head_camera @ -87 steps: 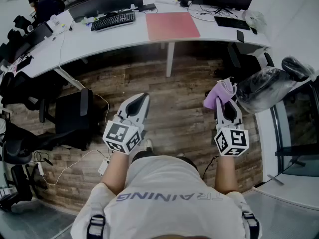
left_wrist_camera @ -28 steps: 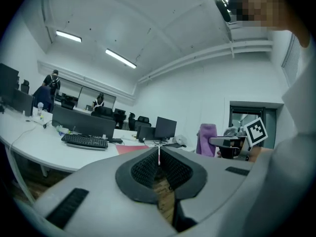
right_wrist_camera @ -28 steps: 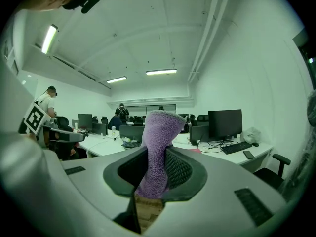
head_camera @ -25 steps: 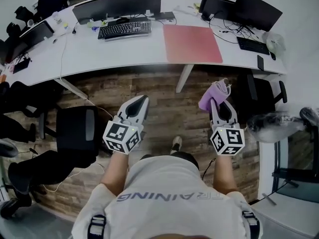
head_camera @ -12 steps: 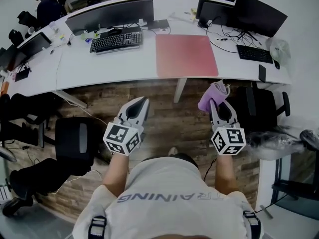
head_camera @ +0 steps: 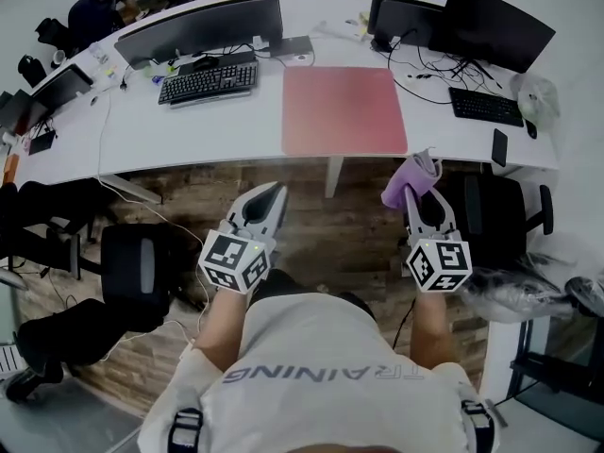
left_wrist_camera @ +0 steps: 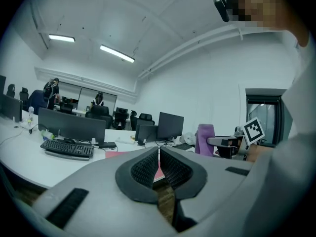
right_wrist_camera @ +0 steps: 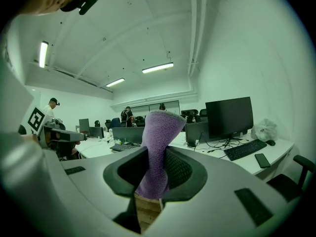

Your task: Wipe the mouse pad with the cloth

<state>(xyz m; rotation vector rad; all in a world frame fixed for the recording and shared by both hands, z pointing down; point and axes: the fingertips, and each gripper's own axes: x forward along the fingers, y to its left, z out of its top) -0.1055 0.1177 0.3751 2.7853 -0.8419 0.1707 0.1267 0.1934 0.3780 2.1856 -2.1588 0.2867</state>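
Observation:
A pink mouse pad (head_camera: 343, 109) lies flat on the white desk (head_camera: 179, 121), between two monitors. My right gripper (head_camera: 422, 194) is shut on a purple cloth (head_camera: 411, 179), which sticks up past its fingertips; the cloth (right_wrist_camera: 156, 152) fills the jaws in the right gripper view. It hovers over the floor, just short of the desk's front edge, below the pad's right corner. My left gripper (head_camera: 271, 196) is shut with nothing in it, also over the floor, nearer than the pad's left corner. A sliver of the pad (left_wrist_camera: 118, 154) shows past the left gripper (left_wrist_camera: 158, 154).
A keyboard (head_camera: 208, 82) and monitor (head_camera: 198, 28) stand left of the pad; another monitor (head_camera: 458, 25), keyboard (head_camera: 485, 107) and phone (head_camera: 501, 147) on the right. Black chairs (head_camera: 142, 272) stand on the wood floor at left and right (head_camera: 495, 215). People work at far desks.
The person has walked toward the desk; the pad and desk edge are now nearer to both grippers. The right gripper keeps hold of the cloth throughout.

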